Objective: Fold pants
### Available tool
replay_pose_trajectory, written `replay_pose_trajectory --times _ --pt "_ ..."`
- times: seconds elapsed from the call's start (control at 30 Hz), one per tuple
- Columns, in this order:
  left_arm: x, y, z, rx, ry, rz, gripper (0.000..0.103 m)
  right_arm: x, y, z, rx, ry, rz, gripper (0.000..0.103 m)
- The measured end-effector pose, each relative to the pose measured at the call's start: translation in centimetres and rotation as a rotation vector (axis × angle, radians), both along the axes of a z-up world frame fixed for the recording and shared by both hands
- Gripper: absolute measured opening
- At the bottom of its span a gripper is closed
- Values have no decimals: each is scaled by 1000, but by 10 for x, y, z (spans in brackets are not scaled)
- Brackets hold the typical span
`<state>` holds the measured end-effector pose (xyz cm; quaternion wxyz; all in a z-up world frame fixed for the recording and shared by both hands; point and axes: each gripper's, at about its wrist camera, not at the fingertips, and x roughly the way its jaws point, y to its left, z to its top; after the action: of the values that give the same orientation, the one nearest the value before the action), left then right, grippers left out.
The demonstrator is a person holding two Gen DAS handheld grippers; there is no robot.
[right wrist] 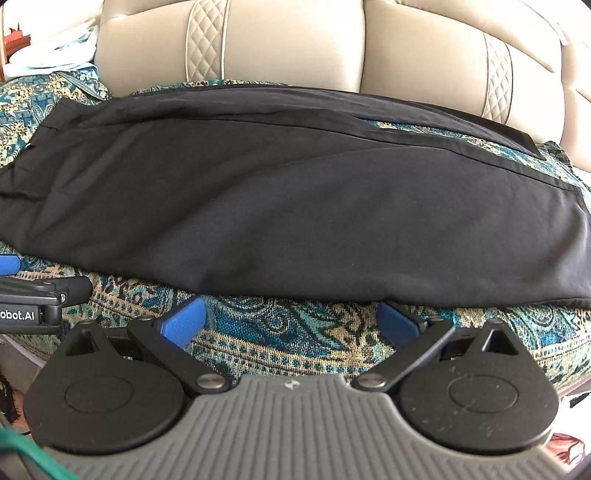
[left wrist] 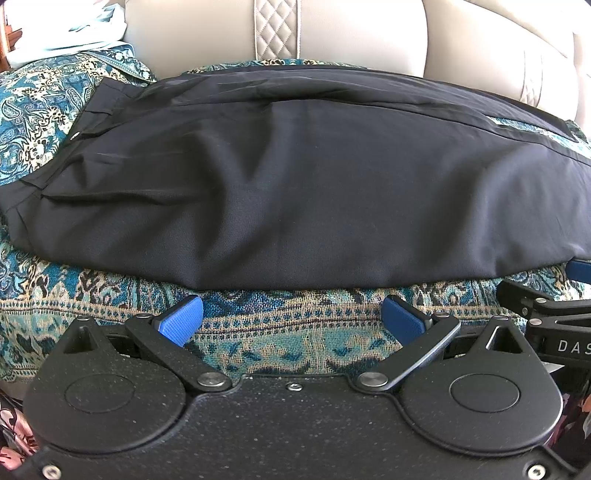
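Note:
Dark navy pants (left wrist: 295, 184) lie flat across a patterned teal sofa cover (left wrist: 280, 325), waistband at the left and legs running right, folded lengthwise. They also show in the right wrist view (right wrist: 295, 206). My left gripper (left wrist: 293, 315) is open and empty, its blue pads just short of the pants' near edge. My right gripper (right wrist: 291, 317) is open and empty too, just before the near edge further right. The right gripper's blue finger (left wrist: 580, 271) shows at the left view's right edge. The left gripper's body (right wrist: 33, 306) shows at the right view's left edge.
A beige leather sofa back (right wrist: 295, 44) rises behind the pants. Light blue cloth (left wrist: 66, 33) is piled at the far left on the sofa. The teal cover (right wrist: 280, 332) drops over the seat's front edge under both grippers.

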<state>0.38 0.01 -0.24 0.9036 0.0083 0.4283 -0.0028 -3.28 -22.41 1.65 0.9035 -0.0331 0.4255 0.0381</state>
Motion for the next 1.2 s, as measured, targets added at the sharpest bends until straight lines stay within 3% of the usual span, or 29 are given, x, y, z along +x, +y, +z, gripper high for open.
replay_pose_trajectory --times 0.47,0.73,0.83,1.03,1.1,1.2 --pt "3 0 1 1 10 -7 103 5 10 2 -69 22 39 103" --pt "-9 0 -3 5 -42 -23 103 6 2 0 -28 42 41 103" --pt "-9 1 -1 8 -26 -46 103 9 2 -1 -38 46 41 103" --pt "-3 13 15 -42 35 -75 103 14 1 2 -30 86 27 103" --pt "1 26 27 -69 28 -84 103 16 1 7 -11 109 26 103" --pt "15 50 55 -97 -14 -78 103 20 -5 22 38 74 11 103"
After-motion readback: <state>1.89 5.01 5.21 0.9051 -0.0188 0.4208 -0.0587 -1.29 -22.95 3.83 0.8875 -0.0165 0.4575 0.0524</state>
